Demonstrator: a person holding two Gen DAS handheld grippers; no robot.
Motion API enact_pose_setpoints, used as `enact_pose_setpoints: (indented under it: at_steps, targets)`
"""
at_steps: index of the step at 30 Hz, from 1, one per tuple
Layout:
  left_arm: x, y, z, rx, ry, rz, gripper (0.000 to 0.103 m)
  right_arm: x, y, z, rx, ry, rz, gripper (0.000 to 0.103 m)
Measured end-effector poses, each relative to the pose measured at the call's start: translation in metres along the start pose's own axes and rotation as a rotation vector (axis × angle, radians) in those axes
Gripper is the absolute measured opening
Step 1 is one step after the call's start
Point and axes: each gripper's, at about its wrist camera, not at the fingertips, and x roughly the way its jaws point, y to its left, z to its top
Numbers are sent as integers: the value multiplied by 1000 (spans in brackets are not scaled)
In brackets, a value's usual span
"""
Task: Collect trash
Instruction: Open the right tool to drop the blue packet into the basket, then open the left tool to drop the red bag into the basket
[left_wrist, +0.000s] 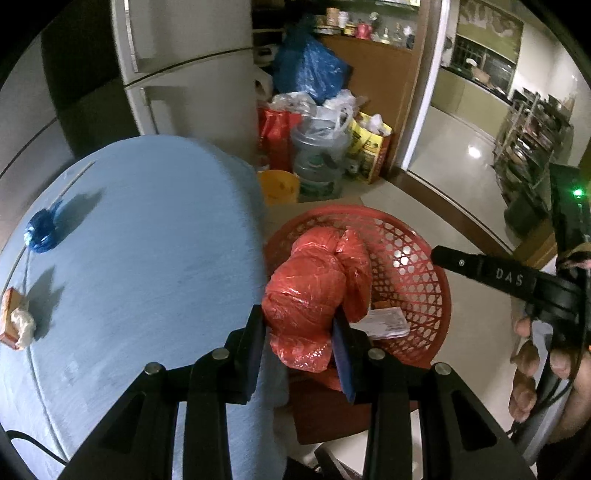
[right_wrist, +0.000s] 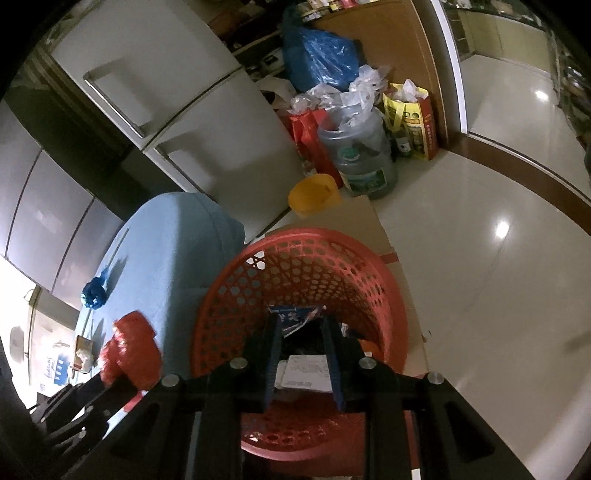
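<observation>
My left gripper (left_wrist: 299, 318) is shut on a crumpled red plastic bag (left_wrist: 314, 280), held at the table's edge just over the near rim of the red mesh basket (left_wrist: 369, 215). The right wrist view shows that bag (right_wrist: 133, 350) at lower left. My right gripper (right_wrist: 301, 322) hangs over the basket (right_wrist: 295, 236), shut on a blue printed wrapper (right_wrist: 295, 314) at its tips. White paper (right_wrist: 306, 369) lies inside the basket. A blue crumpled bag (left_wrist: 40, 232), an orange box (left_wrist: 9, 314) and a white wad (left_wrist: 24, 325) lie on the blue tablecloth (left_wrist: 147, 240).
A white fridge (left_wrist: 192, 74) stands behind the table. A yellow bucket (left_wrist: 279, 186), a water jug (left_wrist: 319, 166) stuffed with plastic, and red, yellow and blue bags crowd the floor beyond the basket. A hand (left_wrist: 532, 369) grips the right tool. Glossy tiled floor lies to the right.
</observation>
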Motion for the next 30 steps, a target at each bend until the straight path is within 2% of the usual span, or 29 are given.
enact_pose_setpoints:
  at_steps: [12, 15, 16, 17, 23, 30]
  targets:
    - [33, -27, 22, 38, 64, -46, 40, -16, -26, 0, 54, -24, -25, 27]
    - [42, -24, 24, 19, 92, -44, 51, -20, -32, 0, 70, -29, -32, 27]
    - [43, -24, 24, 16, 94, -43, 61, -20, -32, 1, 72, -29, -34, 27]
    - [43, -23, 25, 15, 94, -39, 66, -21, -33, 1, 73, -29, -35, 27]
    - [36, -18, 20, 20, 89, -28, 66, -19, -24, 1, 62, -31, -29, 27]
    - [23, 5, 12, -14, 78, -4, 66, -13, 2, -3, 14, -10, -12, 27]
